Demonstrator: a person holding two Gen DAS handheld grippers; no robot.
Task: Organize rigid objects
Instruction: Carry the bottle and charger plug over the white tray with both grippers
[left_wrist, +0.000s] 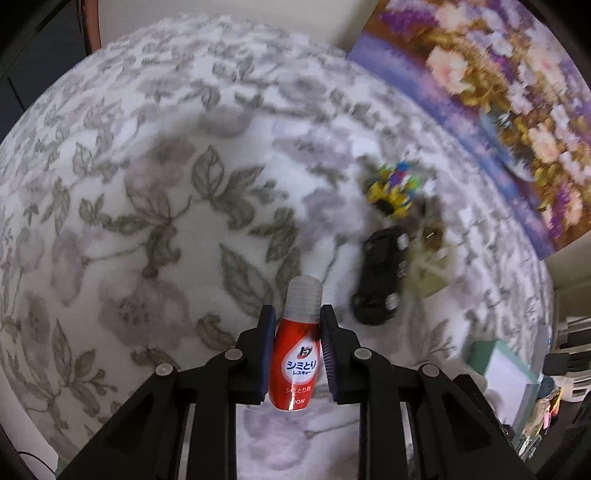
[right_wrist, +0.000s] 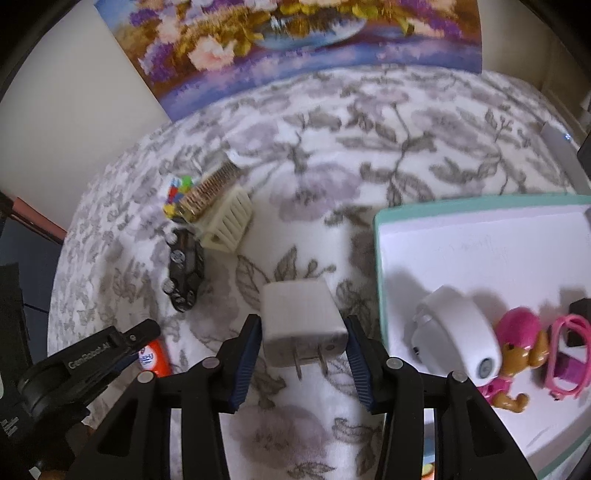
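Note:
My left gripper (left_wrist: 297, 321) is shut on a small red bottle (left_wrist: 293, 363) with a clear ribbed cap, held above the floral cloth. It shows at the lower left of the right wrist view (right_wrist: 157, 358). My right gripper (right_wrist: 303, 332) is shut on a white plug adapter (right_wrist: 301, 325), prongs toward the camera, just left of a white tray with a teal rim (right_wrist: 380, 266). The tray holds a white rounded device (right_wrist: 458, 336), a pink dog figure (right_wrist: 517, 350) and a pink ring toy (right_wrist: 569, 354).
On the cloth lie a black toy car (right_wrist: 184, 269), a cream slatted block (right_wrist: 229, 221), a brown comb-like piece (right_wrist: 210, 192) and a colourful cube (right_wrist: 177, 192). The car (left_wrist: 382, 277) and a sunflower piece (left_wrist: 389, 195) show left. A flower painting (right_wrist: 288, 44) leans behind.

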